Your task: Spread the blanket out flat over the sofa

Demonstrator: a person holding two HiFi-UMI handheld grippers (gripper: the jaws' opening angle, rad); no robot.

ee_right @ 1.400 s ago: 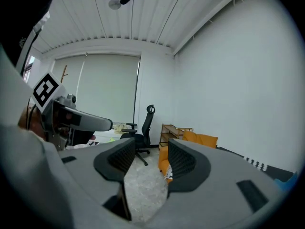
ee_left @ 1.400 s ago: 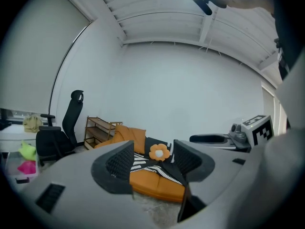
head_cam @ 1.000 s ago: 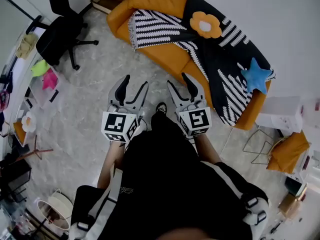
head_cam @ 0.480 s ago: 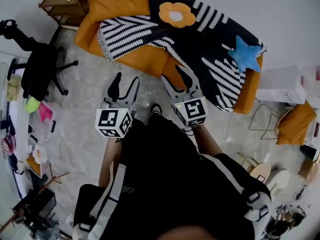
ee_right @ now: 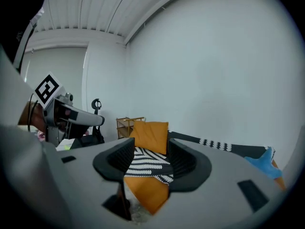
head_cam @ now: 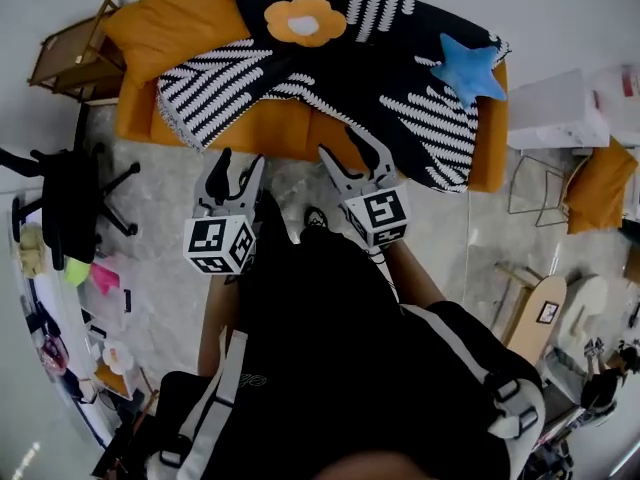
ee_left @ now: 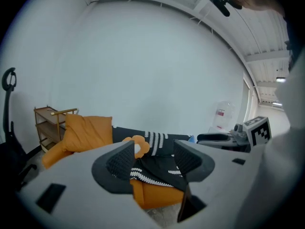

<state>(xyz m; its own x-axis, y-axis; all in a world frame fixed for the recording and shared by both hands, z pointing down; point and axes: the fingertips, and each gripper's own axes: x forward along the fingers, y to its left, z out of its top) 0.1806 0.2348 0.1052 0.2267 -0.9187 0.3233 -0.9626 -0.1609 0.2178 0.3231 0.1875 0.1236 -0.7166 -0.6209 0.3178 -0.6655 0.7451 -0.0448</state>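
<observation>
Left gripper (head_cam: 238, 164) and right gripper (head_cam: 349, 149): jaws apart, empty, both near the sofa (head_cam: 285, 131) front. Blanket (head_cam: 395, 68) lies unevenly draped, leaving seat partly bare.

**Orange sofa, black-and-white blanket**

The sofa (head_cam: 285, 133) is orange, and so is the pillow (head_cam: 175, 23) at its end. The blanket (head_cam: 400, 78) is black with rows of jagged white stripes. On it lie a flower cushion (head_cam: 305, 20), orange with a white centre, and a blue star cushion (head_cam: 468, 66). The floor (head_cam: 160, 228) is pale grey and marbled. The office chair (head_cam: 65, 203) is black. The left gripper (head_cam: 240, 160) and right gripper (head_cam: 342, 143) are grey with black pads. Their cubes (head_cam: 220, 245) are white with black square markers. The person's clothes (head_cam: 330, 348) are black with a white stripe.
</observation>
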